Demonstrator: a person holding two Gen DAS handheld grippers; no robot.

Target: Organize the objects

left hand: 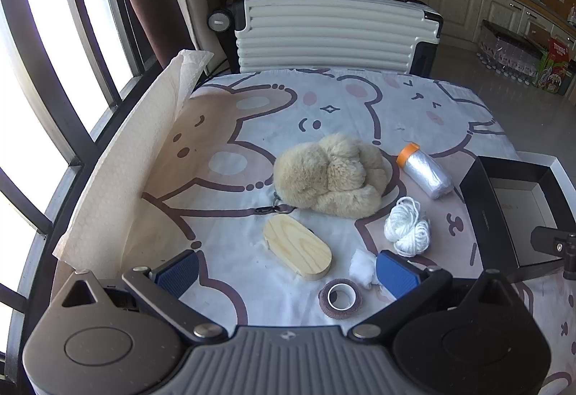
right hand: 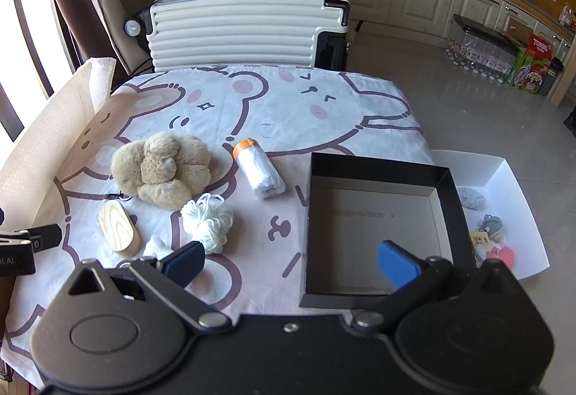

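Left gripper (left hand: pixel 288 271) tilting steeply downward, jaws standing wide apart, nothing sitting between blue pads (left hand: pixel 179 271), pads pressing on nothing. Both finger arms splaying outward from dark housing at near edge of view.

Right gripper (right hand: pixel 291 263) tilting downward at similar angle, jaws likewise spread to full width, gap between blue fingertips (right hand: pixel 397 263) staying free of any grip. Tip of right gripper showing at right edge of left wrist view, beside left jaws.
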